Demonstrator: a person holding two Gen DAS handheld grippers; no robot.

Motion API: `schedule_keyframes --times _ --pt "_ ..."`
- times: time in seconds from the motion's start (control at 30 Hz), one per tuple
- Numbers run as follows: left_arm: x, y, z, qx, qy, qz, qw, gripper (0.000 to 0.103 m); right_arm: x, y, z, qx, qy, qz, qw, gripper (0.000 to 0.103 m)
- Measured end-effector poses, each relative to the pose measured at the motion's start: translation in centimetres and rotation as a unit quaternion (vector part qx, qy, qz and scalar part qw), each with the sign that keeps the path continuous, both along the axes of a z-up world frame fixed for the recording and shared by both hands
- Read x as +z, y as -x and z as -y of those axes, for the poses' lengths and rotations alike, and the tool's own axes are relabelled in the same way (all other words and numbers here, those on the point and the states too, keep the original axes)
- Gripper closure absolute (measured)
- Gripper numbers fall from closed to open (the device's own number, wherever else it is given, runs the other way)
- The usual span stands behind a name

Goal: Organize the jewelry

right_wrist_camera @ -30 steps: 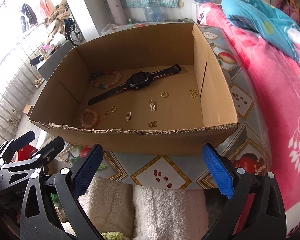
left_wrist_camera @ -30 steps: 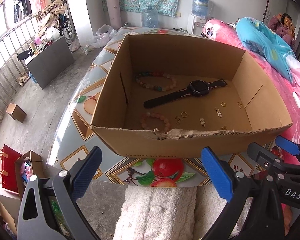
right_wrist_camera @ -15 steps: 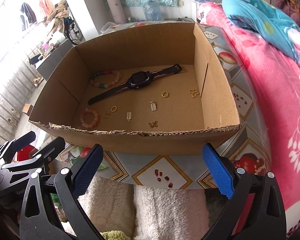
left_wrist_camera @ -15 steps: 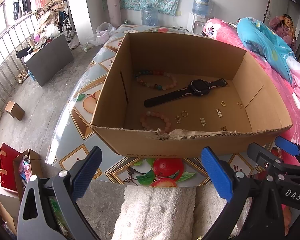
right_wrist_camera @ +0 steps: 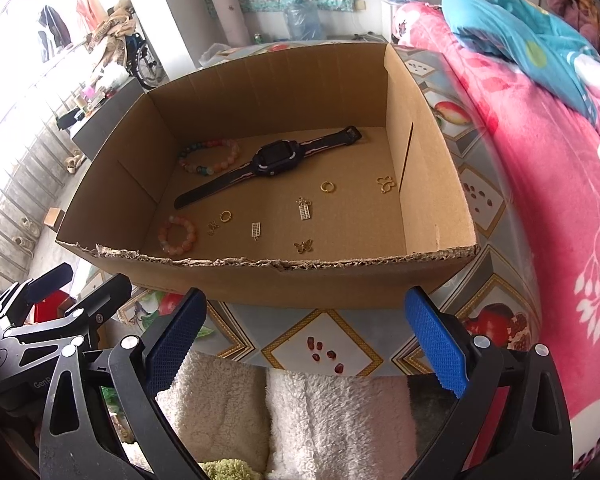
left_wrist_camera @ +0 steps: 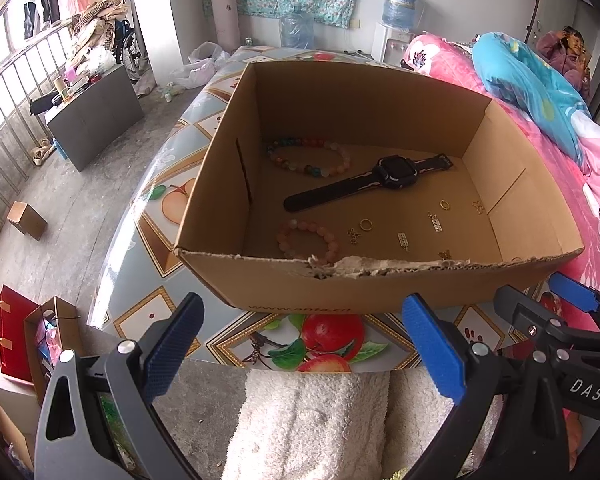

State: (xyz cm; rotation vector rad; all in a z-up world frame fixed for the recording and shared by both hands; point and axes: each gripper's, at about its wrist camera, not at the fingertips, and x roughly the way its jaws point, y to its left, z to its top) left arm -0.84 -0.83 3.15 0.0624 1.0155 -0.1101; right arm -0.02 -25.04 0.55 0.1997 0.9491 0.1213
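Both spread wide and holding nothing: left gripper point(left_wrist_camera: 304, 344), right gripper point(right_wrist_camera: 306, 328), short of the cardboard box point(right_wrist_camera: 260, 284) on the table point(right_wrist_camera: 324, 344). Inside the box: watch point(right_wrist_camera: 276, 158), two bead bracelets, small gold pieces.

My left claw point(left_wrist_camera: 300, 348) and right claw point(right_wrist_camera: 306, 340) match: black angular frames, silver screw heads, textured blue pads point(right_wrist_camera: 436, 344). White "DAS" lettering marks one body; fluffy cream fleece covers my lap.

A table point(left_wrist_camera: 172, 208) with a fruit-print cover carries the load. On it sits one open cardboard box point(left_wrist_camera: 380, 284).
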Motion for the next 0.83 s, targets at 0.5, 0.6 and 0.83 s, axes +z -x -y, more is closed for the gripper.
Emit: schedule_keyframes --times 0.5,0.6,0.83 --pt "-0.1 0.01 0.12 -0.001 -0.001 0.0 1.0 0.006 -0.11 0.15 0.1 -0.002 -0.001 -0.001 1.0 0.008" --pt "-0.1 0.01 0.13 -0.001 -0.001 0.0 1.0 0.006 -0.07 0.2 0.17 -0.003 -0.001 0.0 1.0 0.008" --pt "-0.11 0.03 0.19 -0.002 -0.001 0.001 1.0 0.006 0.07 0.41 0.07 -0.006 -0.001 0.001 1.0 0.008"
